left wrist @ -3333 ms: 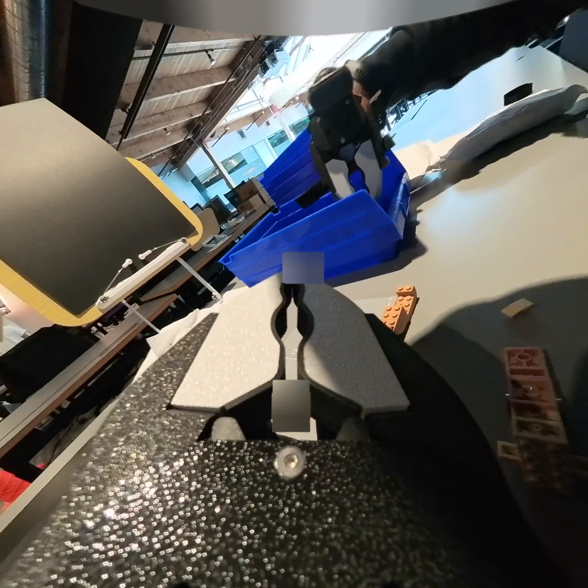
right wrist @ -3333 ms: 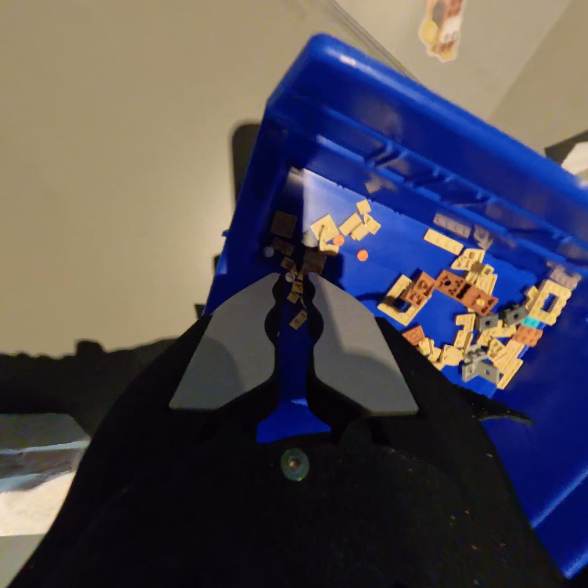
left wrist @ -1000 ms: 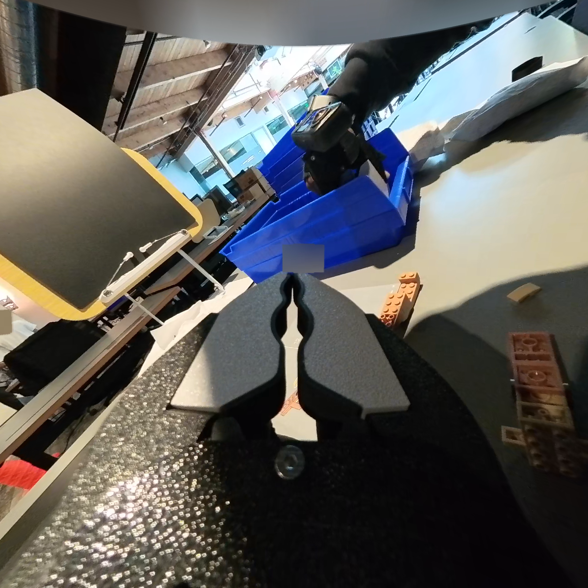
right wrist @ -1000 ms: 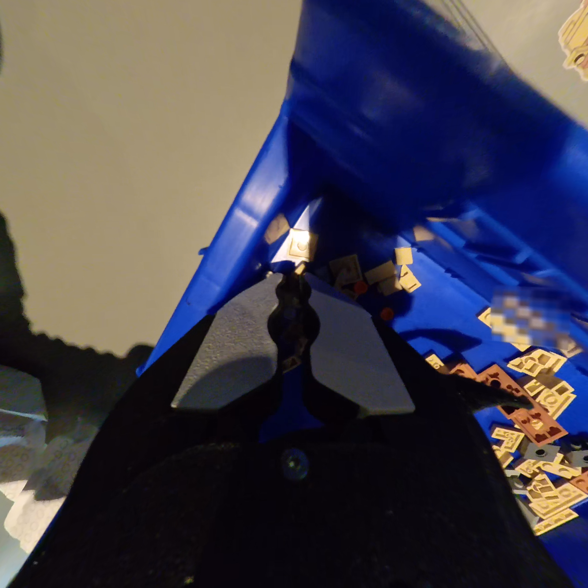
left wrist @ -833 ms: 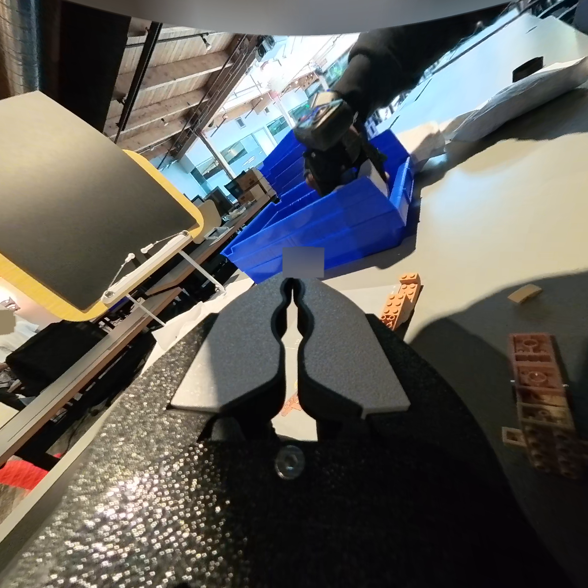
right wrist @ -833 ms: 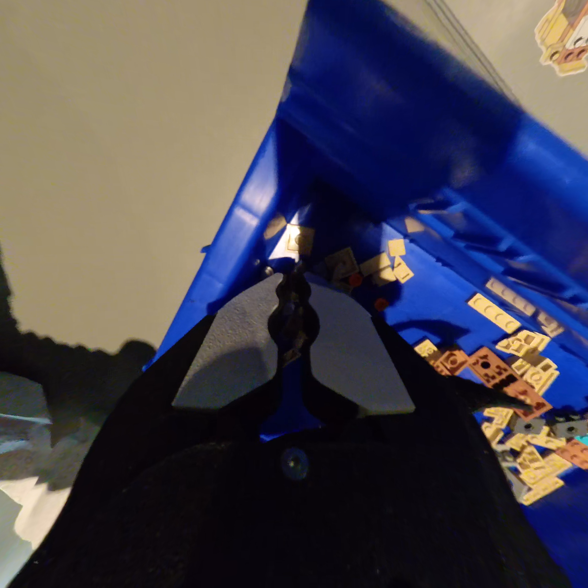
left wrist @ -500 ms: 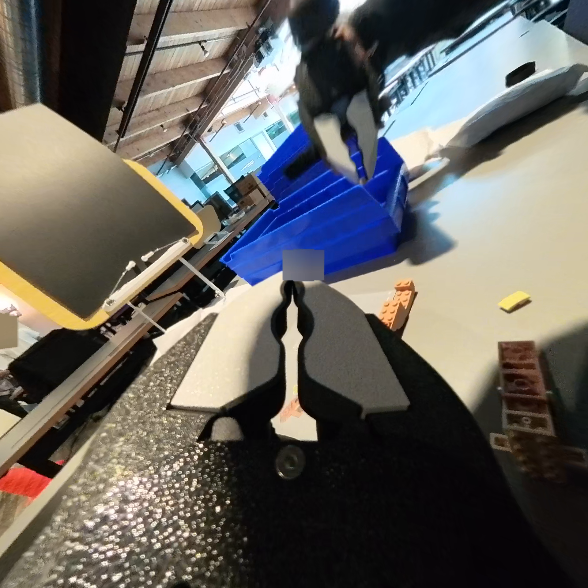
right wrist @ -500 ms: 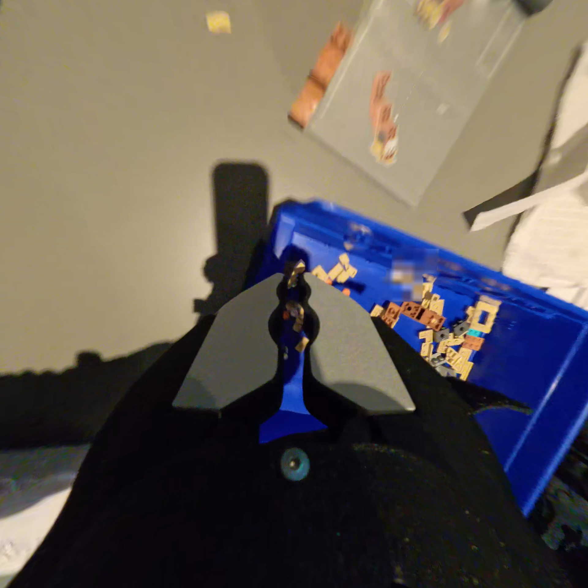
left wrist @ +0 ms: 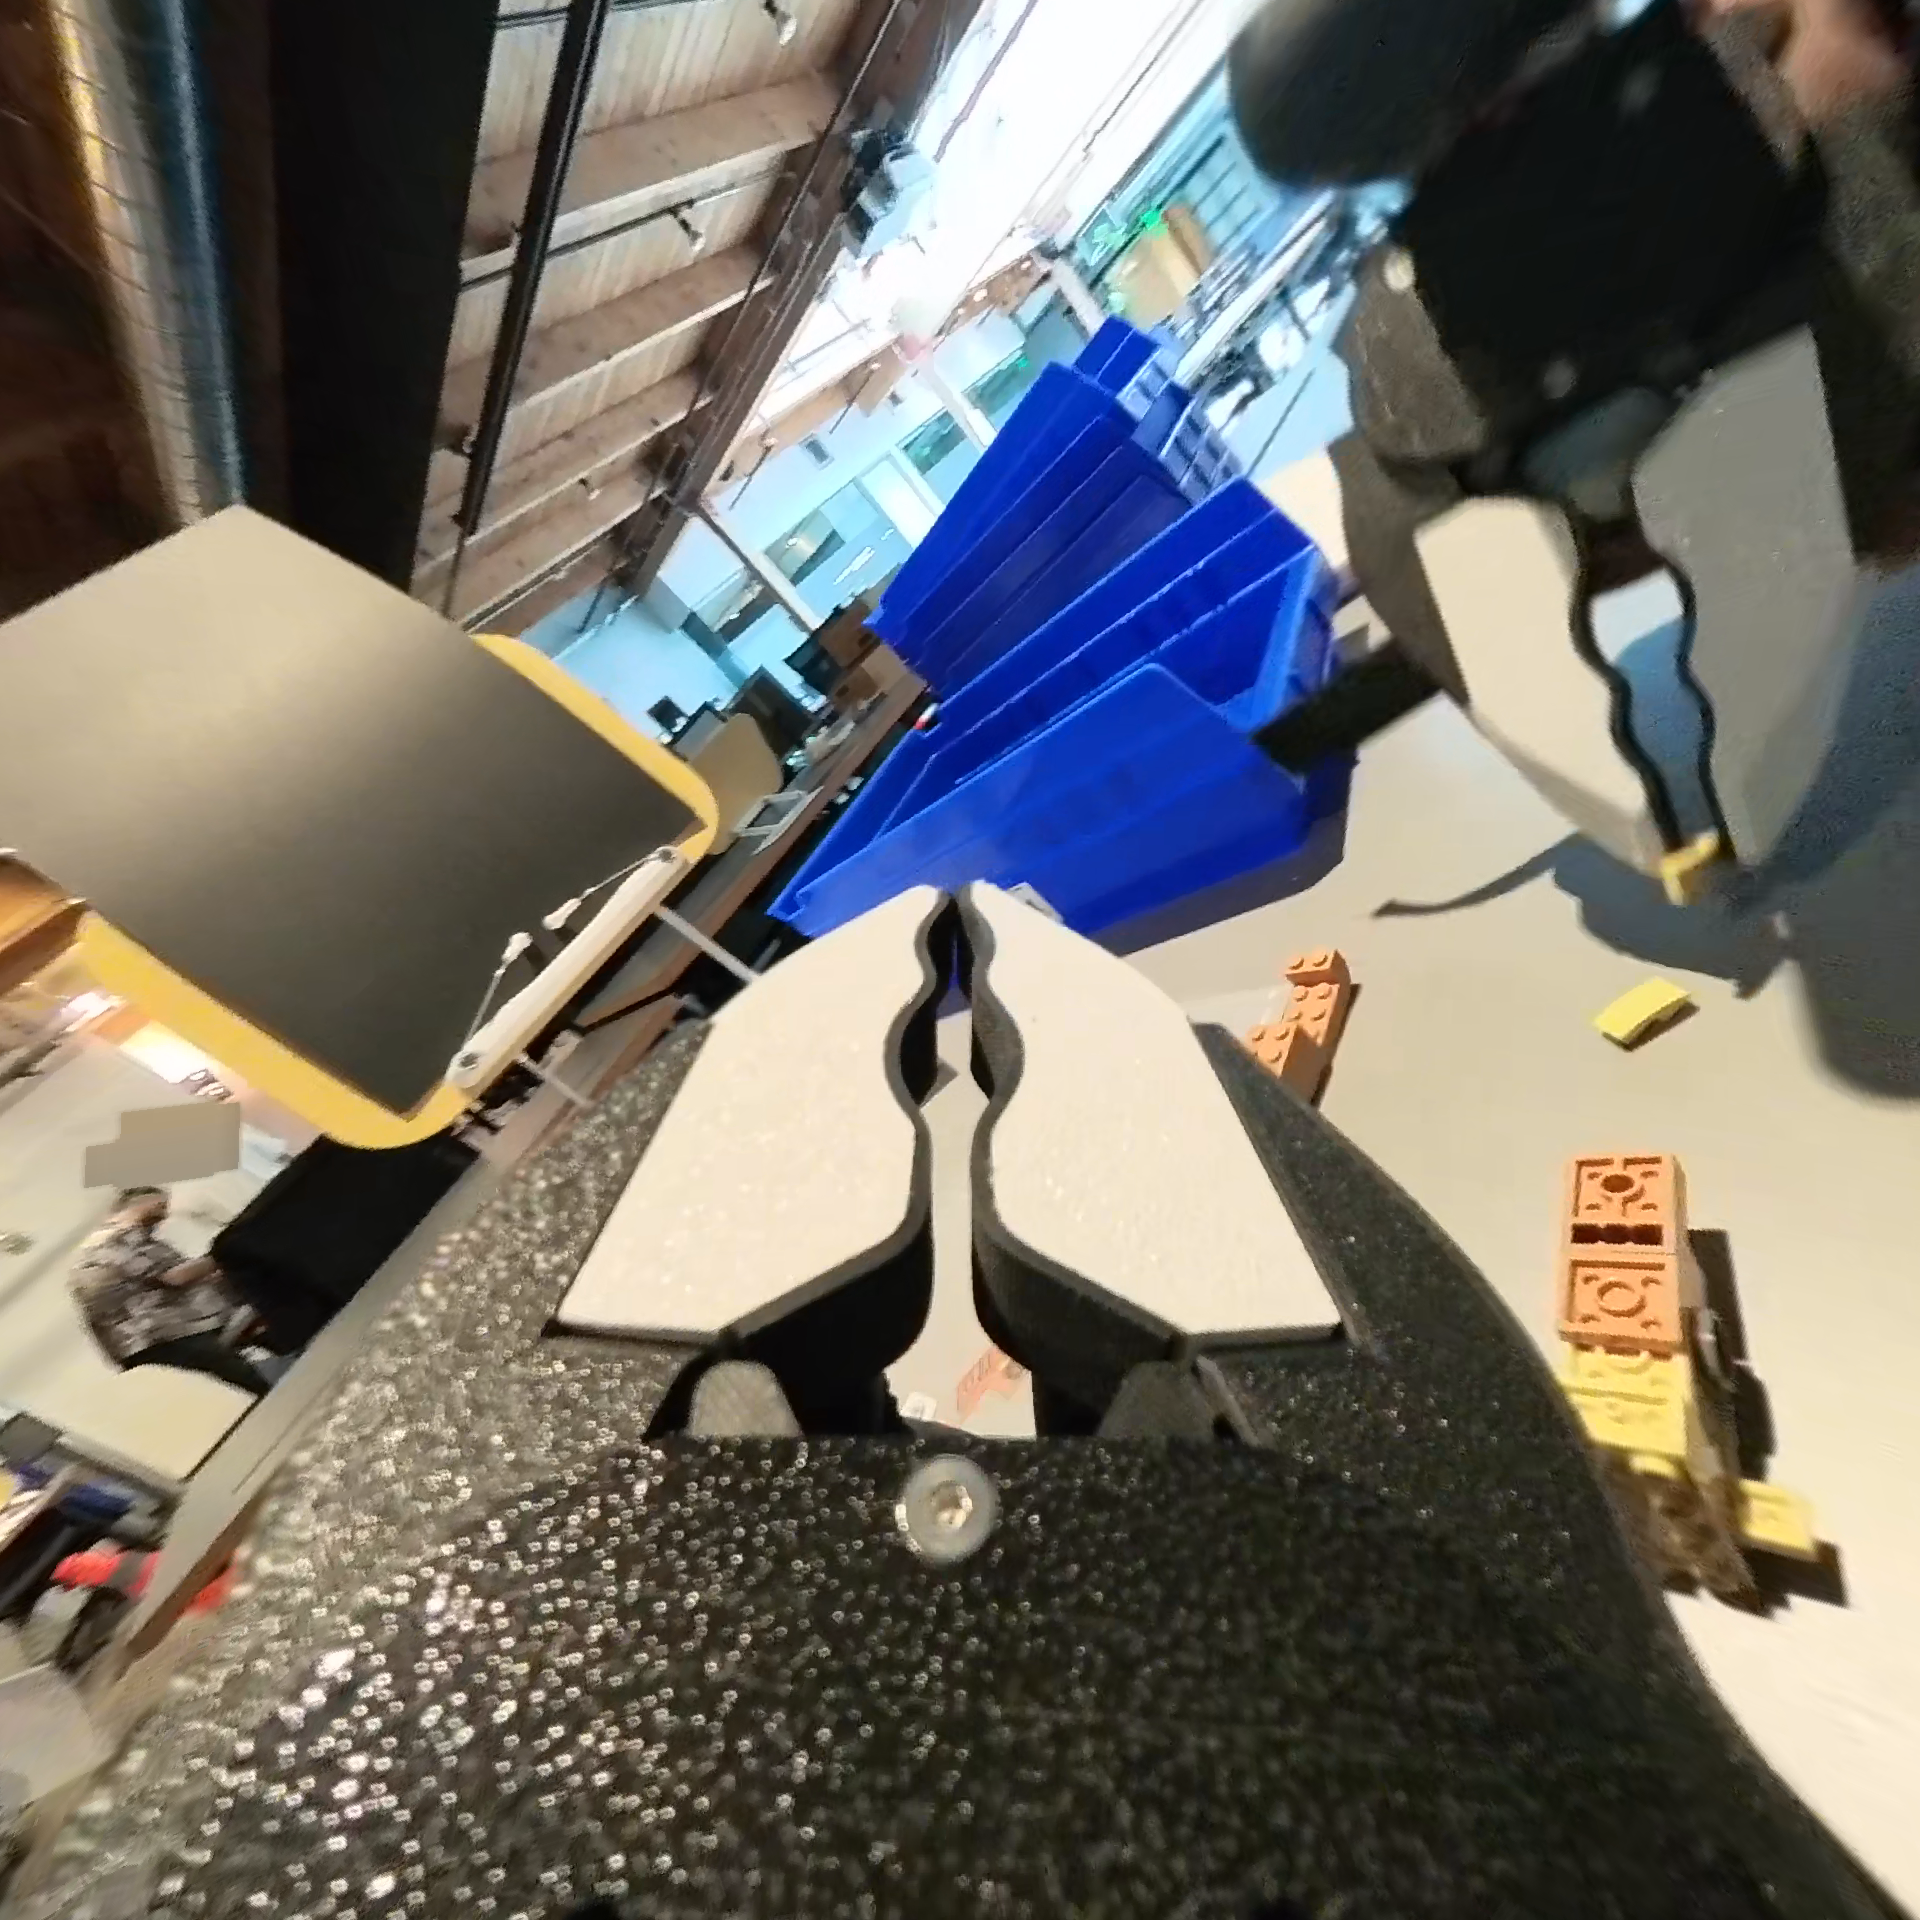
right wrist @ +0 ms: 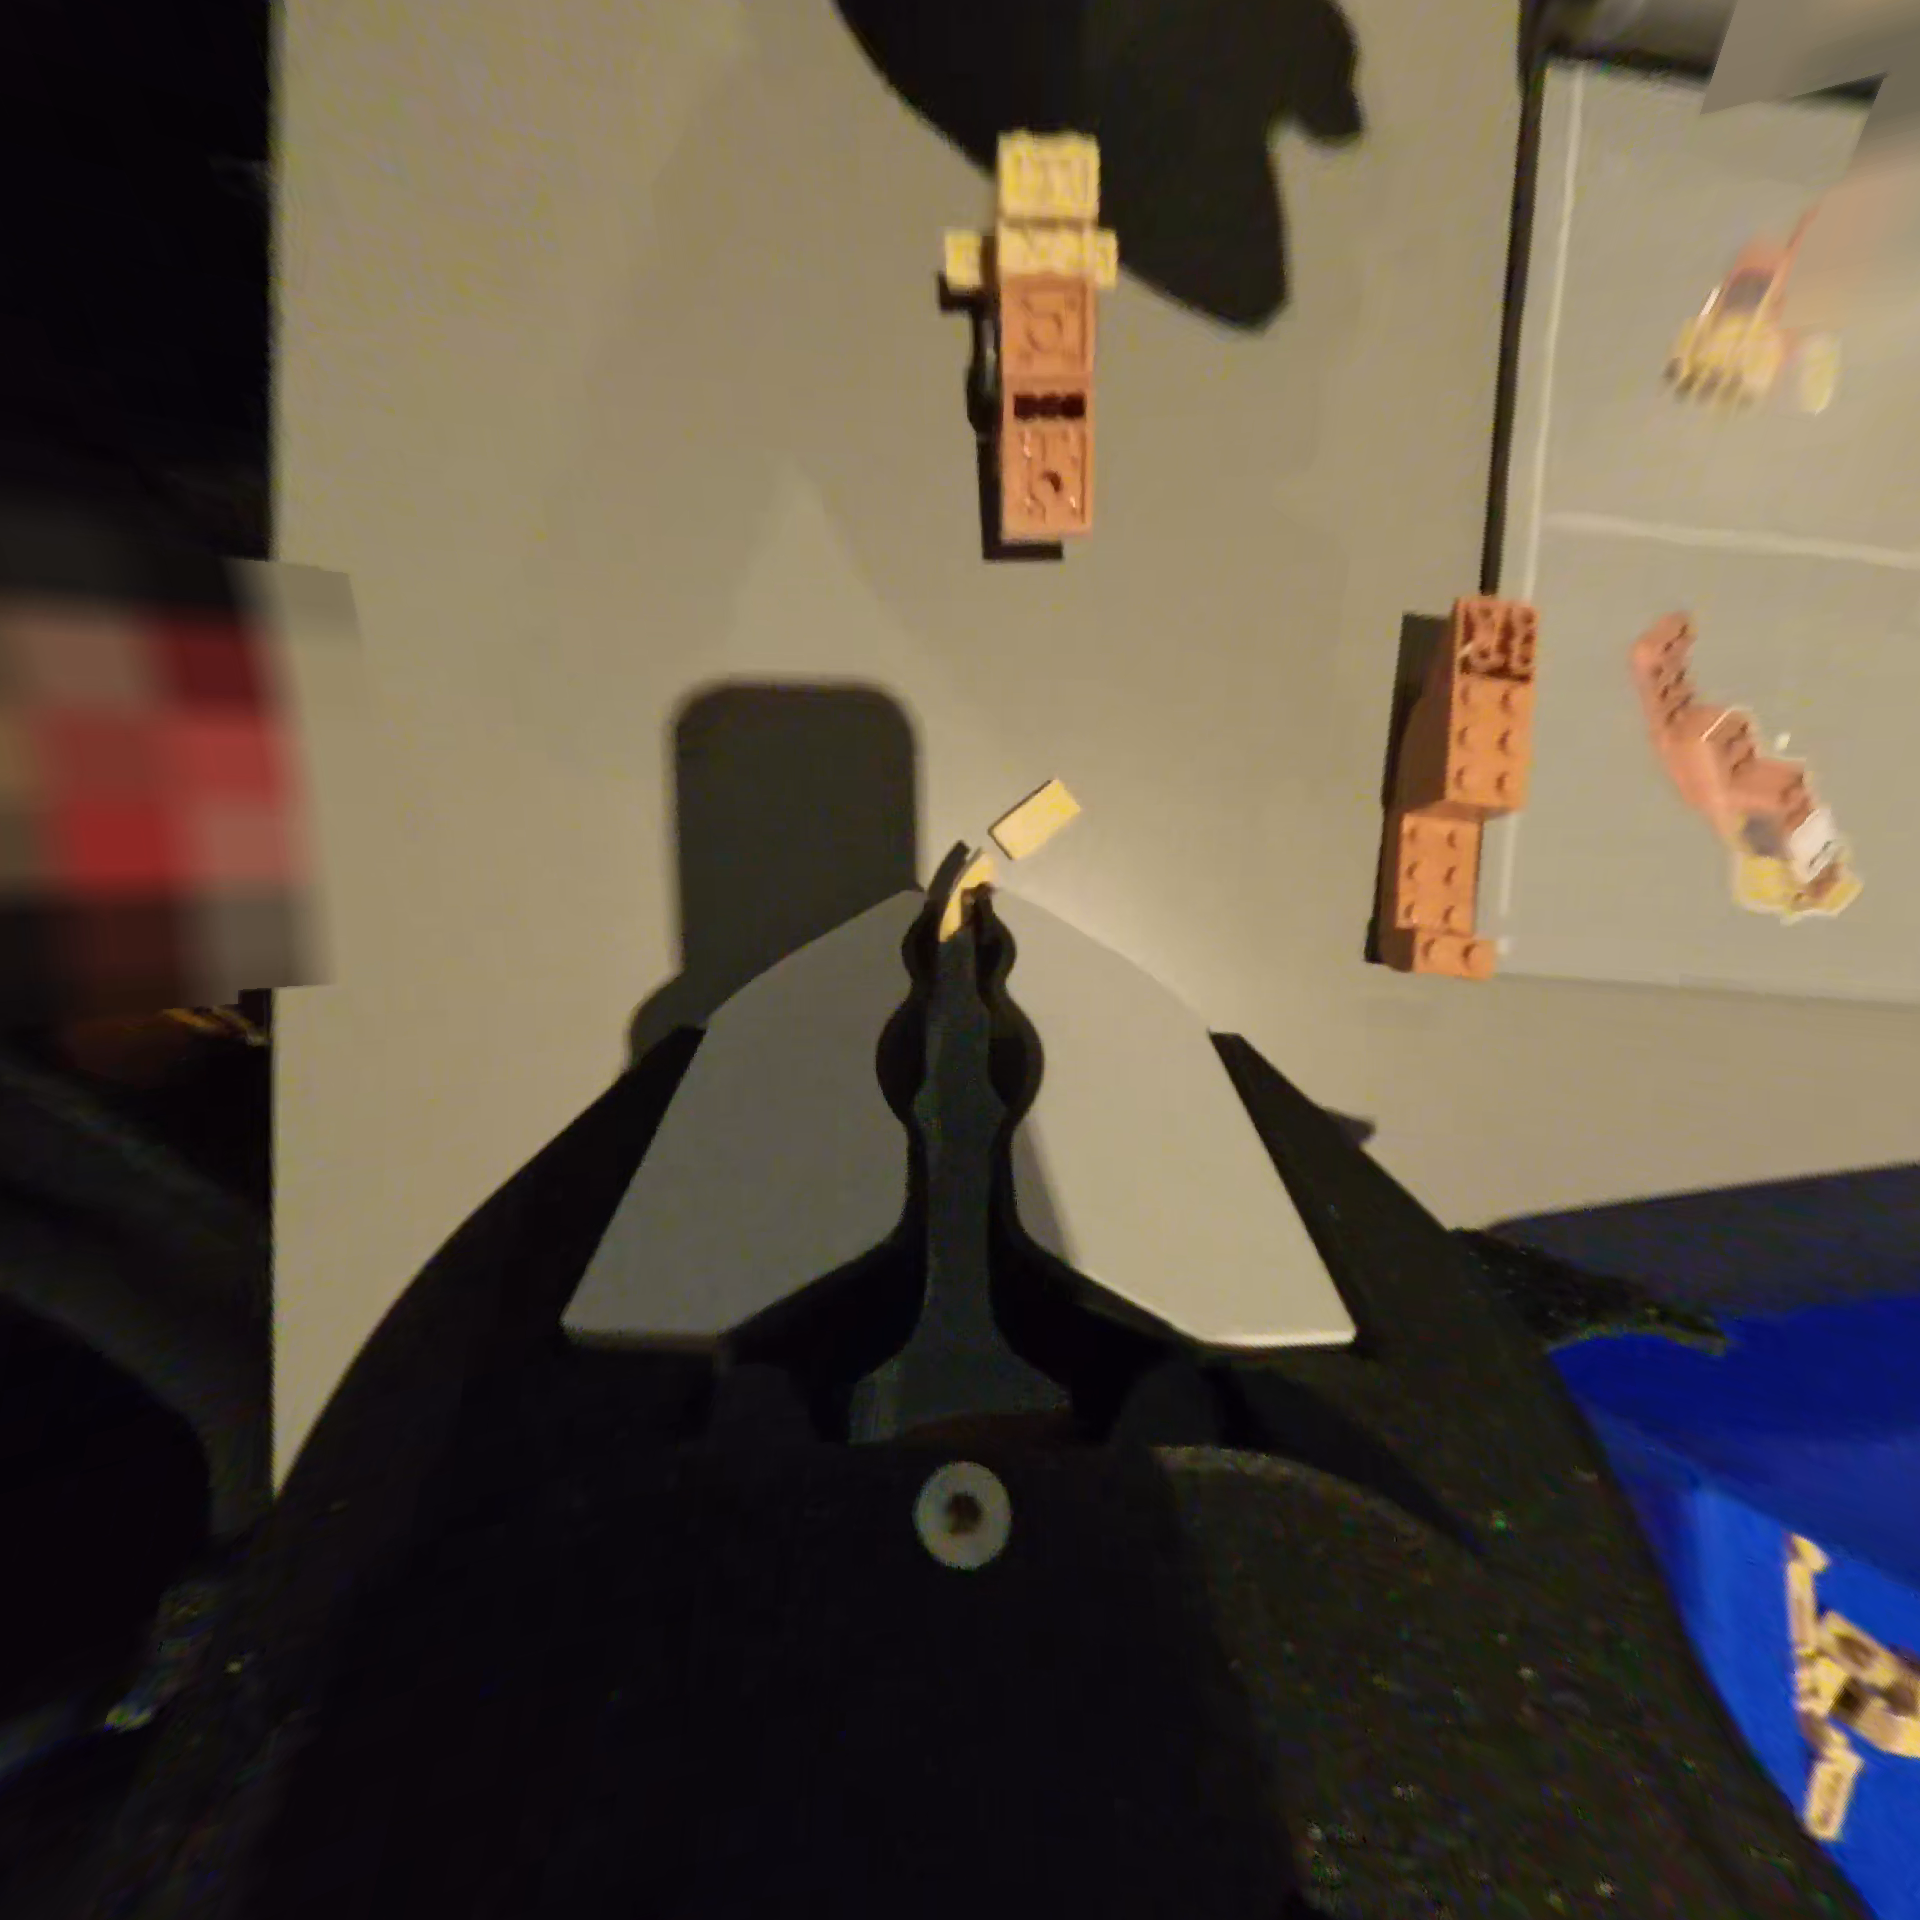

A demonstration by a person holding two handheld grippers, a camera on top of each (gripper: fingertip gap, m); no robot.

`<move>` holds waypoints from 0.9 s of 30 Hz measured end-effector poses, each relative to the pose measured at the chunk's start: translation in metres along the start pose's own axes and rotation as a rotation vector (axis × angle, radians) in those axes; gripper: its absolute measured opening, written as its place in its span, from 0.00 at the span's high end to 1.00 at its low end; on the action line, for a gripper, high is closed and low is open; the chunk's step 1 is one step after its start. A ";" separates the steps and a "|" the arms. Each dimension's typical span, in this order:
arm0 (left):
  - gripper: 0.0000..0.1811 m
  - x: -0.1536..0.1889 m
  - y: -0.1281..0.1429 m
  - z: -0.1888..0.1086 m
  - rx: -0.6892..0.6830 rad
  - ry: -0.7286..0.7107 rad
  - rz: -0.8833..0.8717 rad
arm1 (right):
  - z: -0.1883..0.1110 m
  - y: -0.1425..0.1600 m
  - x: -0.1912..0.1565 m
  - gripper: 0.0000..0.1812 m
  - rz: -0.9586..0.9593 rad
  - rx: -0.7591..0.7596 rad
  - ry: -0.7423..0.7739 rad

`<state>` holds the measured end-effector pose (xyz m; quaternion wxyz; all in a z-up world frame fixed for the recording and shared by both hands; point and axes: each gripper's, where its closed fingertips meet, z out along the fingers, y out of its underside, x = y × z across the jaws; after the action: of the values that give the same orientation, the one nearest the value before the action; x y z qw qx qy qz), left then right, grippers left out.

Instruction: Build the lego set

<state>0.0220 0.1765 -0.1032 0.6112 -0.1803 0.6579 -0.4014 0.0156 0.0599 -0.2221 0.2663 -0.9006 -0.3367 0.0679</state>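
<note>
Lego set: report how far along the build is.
Done: a partial brown and tan assembly lies on the table, with a separate brown brick stack near it. In hand: the right gripper pinches a small tan piece; the left gripper is shut and empty. Left: a loose tan plate lies unattached, and more parts remain in the blue bin.

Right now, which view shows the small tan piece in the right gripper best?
The left wrist view: the tan piece shows side-on, pinched at the right gripper tips. The right wrist view shows it smaller and blurred.
</note>
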 end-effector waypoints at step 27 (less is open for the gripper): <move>1.00 0.013 0.034 -0.065 -0.289 -0.296 0.003 | -0.040 -0.032 0.031 0.88 0.056 0.660 0.376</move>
<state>-0.0333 0.2082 -0.1417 0.6696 -0.3223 0.6117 -0.2712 0.0327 0.0825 -0.1694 0.5971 -0.7720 -0.2174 0.0136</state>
